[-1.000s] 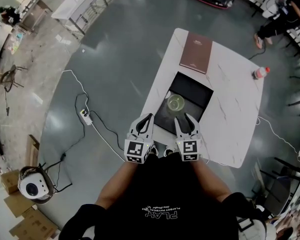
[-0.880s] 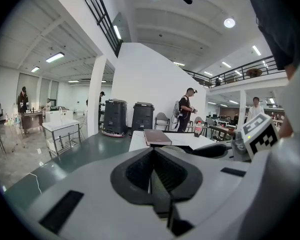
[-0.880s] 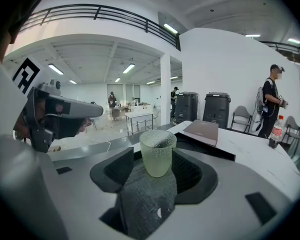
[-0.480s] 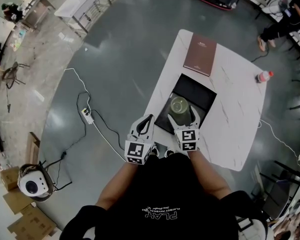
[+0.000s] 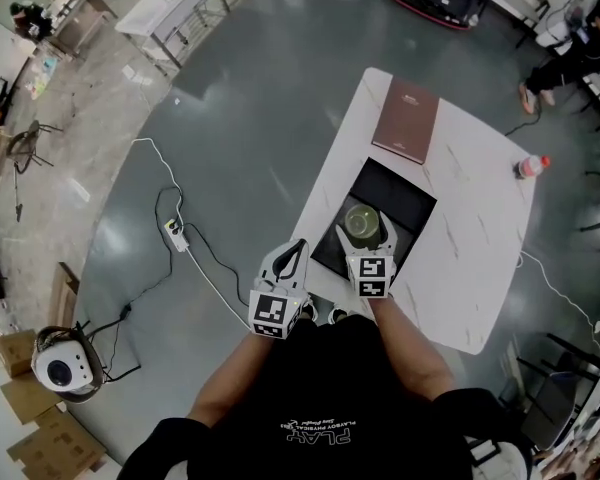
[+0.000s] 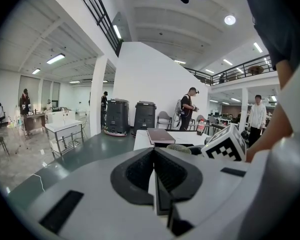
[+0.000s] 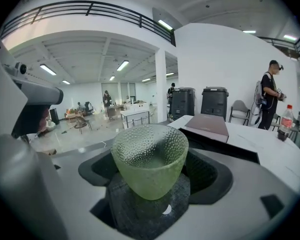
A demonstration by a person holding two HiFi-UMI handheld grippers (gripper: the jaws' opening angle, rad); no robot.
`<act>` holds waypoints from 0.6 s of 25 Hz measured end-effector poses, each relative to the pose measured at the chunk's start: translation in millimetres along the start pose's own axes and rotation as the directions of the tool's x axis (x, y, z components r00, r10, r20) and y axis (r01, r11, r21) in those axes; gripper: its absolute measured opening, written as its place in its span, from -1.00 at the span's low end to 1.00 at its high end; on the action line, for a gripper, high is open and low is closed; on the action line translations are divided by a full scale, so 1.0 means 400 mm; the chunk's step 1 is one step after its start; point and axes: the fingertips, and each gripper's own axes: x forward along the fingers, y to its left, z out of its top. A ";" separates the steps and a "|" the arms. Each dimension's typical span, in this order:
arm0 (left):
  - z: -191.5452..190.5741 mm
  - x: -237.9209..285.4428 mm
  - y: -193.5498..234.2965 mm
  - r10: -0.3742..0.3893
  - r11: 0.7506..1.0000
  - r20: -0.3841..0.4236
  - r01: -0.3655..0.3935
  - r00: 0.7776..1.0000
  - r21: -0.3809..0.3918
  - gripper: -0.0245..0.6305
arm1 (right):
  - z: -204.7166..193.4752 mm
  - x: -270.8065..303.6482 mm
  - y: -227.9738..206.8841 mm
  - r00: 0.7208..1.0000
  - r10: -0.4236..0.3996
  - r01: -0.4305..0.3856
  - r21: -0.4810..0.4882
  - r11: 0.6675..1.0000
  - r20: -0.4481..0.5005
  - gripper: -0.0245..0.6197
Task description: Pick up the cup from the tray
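Grey polished floor spreads round a white table (image 5: 460, 258), with a power strip (image 5: 174, 234) and its cable lying on the floor to the left. On the table a black tray (image 5: 405, 193) sits near the edge closest to the person, a brown book (image 5: 412, 120) lies just beyond it, and a bottle (image 5: 530, 165) with a red cap stands well apart at the far right side.

A green dimpled cup (image 5: 360, 218) stands upright on the near part of the tray. The right gripper (image 5: 365, 232) reaches over the table's edge, and its jaws, which have just been opening, stand wide, one on each side of the cup. Seen from the right gripper view, the cup sits squarely between them and dark gaps show at both sides, so the pads appear to stand clear of its wall (the contact line itself is hard to read behind the glass). The cup rests on the tray, not lifted.

The left gripper (image 5: 292, 253) hangs beside the table's near edge, over the floor, left of the right one. Its jaws are pressed together with nothing between them.
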 end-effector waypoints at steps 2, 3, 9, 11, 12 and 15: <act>0.000 -0.008 -0.002 0.000 1.000 -0.005 0.000 1.000 -0.003 -0.90 | -0.003 0.002 0.001 1.000 0.006 -0.006 0.004 1.000 -0.007 0.38; 0.002 -0.011 -0.004 -0.001 1.000 -0.007 0.001 1.000 -0.004 -0.90 | -0.005 0.002 0.001 1.000 0.014 -0.014 0.002 1.000 -0.010 0.38; 0.003 -0.013 0.011 0.001 1.000 -0.007 -0.001 1.000 0.000 -0.90 | -0.004 0.028 0.007 0.998 0.056 -0.056 -0.015 0.998 -0.024 0.36; -0.002 -0.013 0.016 0.005 1.000 -0.007 -0.005 1.000 -0.003 -0.90 | -0.007 0.030 0.008 0.998 0.061 -0.061 -0.020 0.998 -0.027 0.30; -0.005 -0.015 0.020 0.009 1.000 -0.008 -0.009 1.000 -0.004 -0.90 | -0.010 0.029 0.009 0.998 0.062 -0.063 -0.020 0.998 -0.028 0.29; -0.004 -0.020 0.028 0.015 1.000 -0.007 -0.015 1.000 -0.005 -0.90 | -0.005 0.022 0.008 0.998 0.058 -0.059 -0.015 0.998 -0.025 0.29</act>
